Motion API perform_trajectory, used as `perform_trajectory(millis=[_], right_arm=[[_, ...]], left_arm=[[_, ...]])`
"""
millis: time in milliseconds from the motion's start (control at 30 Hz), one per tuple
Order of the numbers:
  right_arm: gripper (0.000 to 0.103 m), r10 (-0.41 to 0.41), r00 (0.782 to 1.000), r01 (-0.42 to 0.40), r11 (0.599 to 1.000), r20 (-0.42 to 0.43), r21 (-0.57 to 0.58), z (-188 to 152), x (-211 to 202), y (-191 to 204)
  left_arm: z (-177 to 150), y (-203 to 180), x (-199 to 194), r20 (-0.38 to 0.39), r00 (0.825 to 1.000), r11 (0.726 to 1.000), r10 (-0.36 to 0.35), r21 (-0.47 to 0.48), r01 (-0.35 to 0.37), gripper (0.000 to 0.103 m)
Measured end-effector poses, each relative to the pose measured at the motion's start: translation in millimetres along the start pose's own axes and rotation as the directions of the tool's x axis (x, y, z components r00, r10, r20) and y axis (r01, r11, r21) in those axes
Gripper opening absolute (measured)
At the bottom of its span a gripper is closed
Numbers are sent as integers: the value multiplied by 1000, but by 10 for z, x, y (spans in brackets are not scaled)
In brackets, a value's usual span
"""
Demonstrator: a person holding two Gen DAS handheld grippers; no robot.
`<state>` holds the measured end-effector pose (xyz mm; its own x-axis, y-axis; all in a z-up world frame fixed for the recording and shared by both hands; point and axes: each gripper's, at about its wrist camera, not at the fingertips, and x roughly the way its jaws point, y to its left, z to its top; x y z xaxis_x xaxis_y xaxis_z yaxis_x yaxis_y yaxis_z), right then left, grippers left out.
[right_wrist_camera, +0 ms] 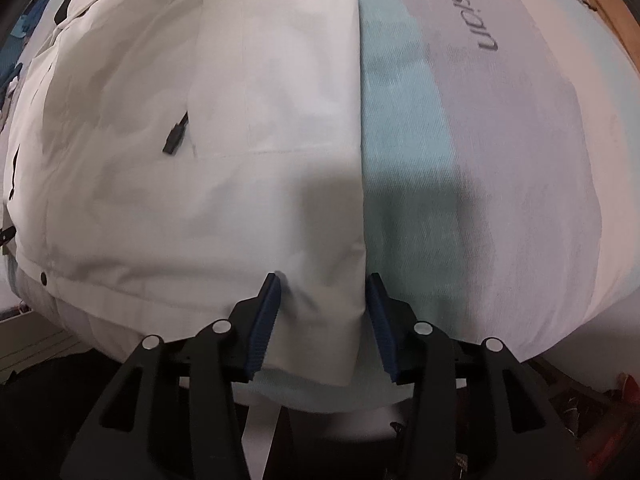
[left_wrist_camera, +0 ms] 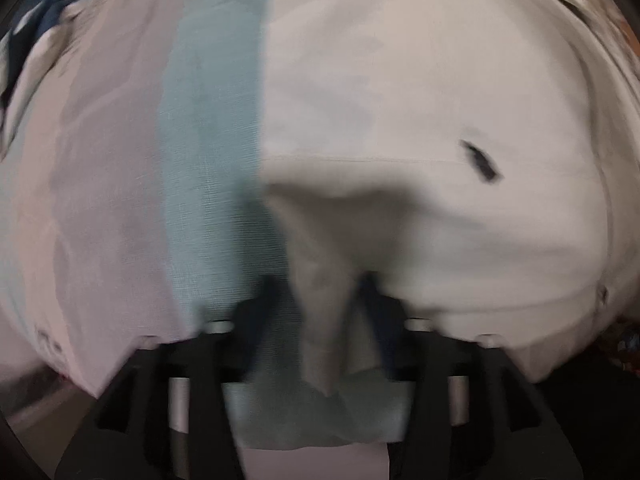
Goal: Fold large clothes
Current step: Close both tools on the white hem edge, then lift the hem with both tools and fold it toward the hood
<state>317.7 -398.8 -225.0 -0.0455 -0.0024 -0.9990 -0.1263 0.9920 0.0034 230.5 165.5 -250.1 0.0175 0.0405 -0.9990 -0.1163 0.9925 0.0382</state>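
A large white jacket point(left_wrist_camera: 420, 92) lies flat on a striped bed sheet point(left_wrist_camera: 204, 120). In the left wrist view my left gripper point(left_wrist_camera: 320, 280) has its jaws apart around a raised fold of the jacket's edge; the view is blurred and I cannot tell whether the pads press it. In the right wrist view the jacket point(right_wrist_camera: 208, 128) fills the left half, with a black zipper pull point(right_wrist_camera: 175, 136). My right gripper point(right_wrist_camera: 325, 278) is open, its blue pads point(right_wrist_camera: 267, 320) standing either side of the jacket's near corner without closing on it.
The sheet point(right_wrist_camera: 500, 140) has teal, lilac and pale stripes with grey lettering point(right_wrist_camera: 470, 8). The bed's near edge runs just under both grippers, with dark floor below. A wooden frame point(right_wrist_camera: 616, 12) shows at the far right. Dark patterned fabric point(left_wrist_camera: 44, 12) lies at the far left.
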Motion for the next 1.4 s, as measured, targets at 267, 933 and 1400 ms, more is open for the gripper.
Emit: perform_trajectory(millis=[267, 933, 1400], right_arm=[[22, 38, 999, -37, 999, -27, 13, 26, 20, 68], [6, 34, 999, -32, 998, -40, 54, 17, -103, 236], [6, -15, 1000, 15, 999, -15, 52, -90, -130, 294]], left_arm=[[39, -78, -14, -16, 992, 992, -126, 5, 126, 71], [20, 319, -173, 5, 981, 981, -192, 0, 192, 6], [35, 171, -537, 6, 988, 986, -154, 69, 153, 2]])
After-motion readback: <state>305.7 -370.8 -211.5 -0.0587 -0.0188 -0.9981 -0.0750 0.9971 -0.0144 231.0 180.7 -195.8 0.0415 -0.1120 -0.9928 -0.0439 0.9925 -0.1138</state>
